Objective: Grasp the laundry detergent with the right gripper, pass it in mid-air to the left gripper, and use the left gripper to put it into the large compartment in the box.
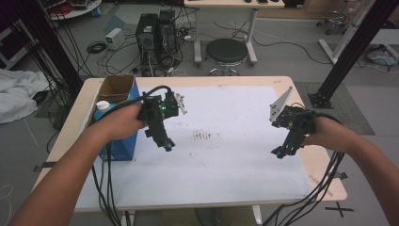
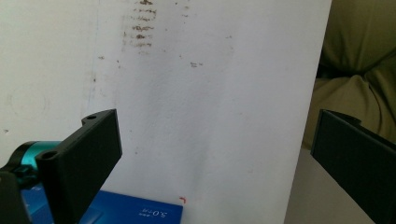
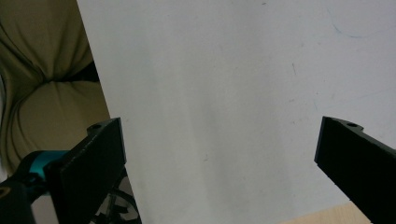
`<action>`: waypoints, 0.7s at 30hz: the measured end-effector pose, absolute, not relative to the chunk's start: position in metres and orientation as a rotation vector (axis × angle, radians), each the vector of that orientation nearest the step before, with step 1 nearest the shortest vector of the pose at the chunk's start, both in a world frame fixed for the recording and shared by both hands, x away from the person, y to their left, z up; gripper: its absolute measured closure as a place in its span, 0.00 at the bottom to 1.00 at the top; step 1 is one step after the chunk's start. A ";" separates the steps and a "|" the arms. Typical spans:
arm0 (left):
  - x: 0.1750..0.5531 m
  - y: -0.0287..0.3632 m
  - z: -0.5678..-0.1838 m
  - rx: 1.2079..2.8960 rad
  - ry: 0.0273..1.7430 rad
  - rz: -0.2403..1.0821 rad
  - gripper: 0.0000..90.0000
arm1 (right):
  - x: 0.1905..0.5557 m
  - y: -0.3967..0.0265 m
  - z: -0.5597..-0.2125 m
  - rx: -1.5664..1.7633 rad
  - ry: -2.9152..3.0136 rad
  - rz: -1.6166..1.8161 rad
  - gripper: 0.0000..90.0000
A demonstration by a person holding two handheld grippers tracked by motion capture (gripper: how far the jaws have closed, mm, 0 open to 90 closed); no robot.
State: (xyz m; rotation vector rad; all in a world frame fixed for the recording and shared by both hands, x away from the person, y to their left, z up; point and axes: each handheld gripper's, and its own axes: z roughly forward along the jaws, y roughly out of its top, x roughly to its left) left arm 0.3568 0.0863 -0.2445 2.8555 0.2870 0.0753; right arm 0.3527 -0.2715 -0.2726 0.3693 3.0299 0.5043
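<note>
Left gripper [image 1: 168, 146]: jaws wide apart, empty, pointing down over the white sheet [image 1: 226, 155].
Right gripper [image 1: 277, 152]: jaws wide apart, empty.
Blue box [image 1: 123, 143]: beside the left gripper.

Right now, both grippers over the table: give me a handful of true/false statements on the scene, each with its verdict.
1. Both grippers are open and hold nothing. True: the left gripper and the right gripper have their jaws wide apart.
2. The blue box sits at the table's right edge. False: it is at the left edge.
3. A white sheet covers most of the table. True.
4. The sheet is spotless. False: brownish smudges mark its middle.
5. The left gripper grips the box. False: it hovers beside it.
</note>
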 end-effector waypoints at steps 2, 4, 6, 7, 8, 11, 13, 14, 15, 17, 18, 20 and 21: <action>0.357 0.086 -0.245 2.852 0.292 0.076 0.02 | 0.353 -0.271 -0.273 0.353 3.032 0.501 0.01; 0.357 0.086 -0.244 2.852 0.292 0.076 0.02 | 0.353 -0.270 -0.273 0.351 3.032 0.502 0.01; 0.358 0.086 -0.245 2.850 0.297 0.077 0.02 | 0.353 -0.269 -0.273 0.347 3.032 0.504 0.01; 0.358 0.086 -0.245 2.850 0.296 0.079 0.02 | 0.353 -0.269 -0.273 0.350 3.032 0.503 0.01; 0.359 0.086 -0.245 2.851 0.295 0.079 0.02 | 0.353 -0.268 -0.274 0.345 3.033 0.502 0.01; 0.359 0.086 -0.244 2.846 0.298 0.079 0.02 | 0.353 -0.268 -0.274 0.349 3.034 0.499 0.01; 0.360 0.087 -0.244 2.845 0.300 0.078 0.02 | 0.353 -0.267 -0.274 0.346 3.033 0.500 0.01; 0.360 0.088 -0.244 2.847 0.301 0.078 0.02 | 0.353 -0.267 -0.274 0.344 3.033 0.502 0.01; 0.360 0.088 -0.244 2.847 0.300 0.079 0.02 | 0.353 -0.267 -0.274 0.345 3.033 0.500 0.01; 0.360 0.088 -0.244 2.844 0.308 0.081 0.02 | 0.353 -0.267 -0.275 0.343 3.034 0.498 0.01; 0.361 0.088 -0.244 2.847 0.303 0.082 0.02 | 0.353 -0.267 -0.275 0.341 3.033 0.499 0.01; 0.360 0.088 -0.244 2.848 0.305 0.081 0.02 | 0.353 -0.267 -0.275 0.340 3.032 0.502 0.01; 0.361 0.088 -0.244 2.848 0.305 0.078 0.02 | 0.353 -0.267 -0.275 0.340 3.033 0.503 0.01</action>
